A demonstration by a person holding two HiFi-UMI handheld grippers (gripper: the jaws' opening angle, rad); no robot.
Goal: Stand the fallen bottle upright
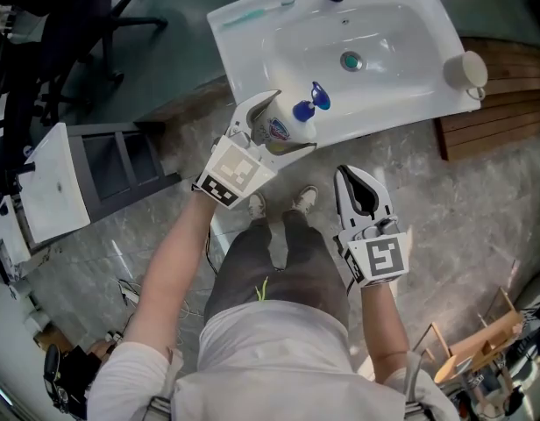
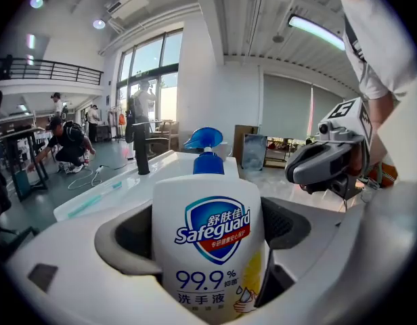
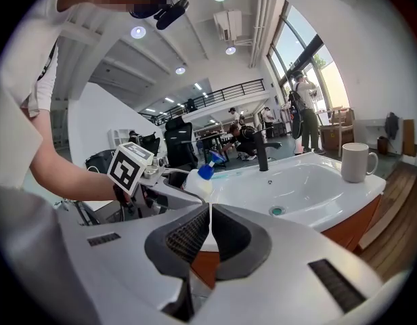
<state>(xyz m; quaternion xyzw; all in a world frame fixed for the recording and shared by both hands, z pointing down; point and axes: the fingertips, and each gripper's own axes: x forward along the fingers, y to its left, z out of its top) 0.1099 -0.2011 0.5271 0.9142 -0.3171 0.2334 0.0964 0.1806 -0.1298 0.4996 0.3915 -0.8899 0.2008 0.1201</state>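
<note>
Left gripper view: L tongs (image 2: 206, 230) clamp soap bottle (image 2: 210, 205), base cut off | R tongs (image 3: 210, 226) pressed together

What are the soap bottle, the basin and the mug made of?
Soap bottle: probably plastic, smooth opaque white with a printed label. Basin: looks like glazed ceramic, glossy white with bright highlights. Mug: likely ceramic, plain off-white.
</note>
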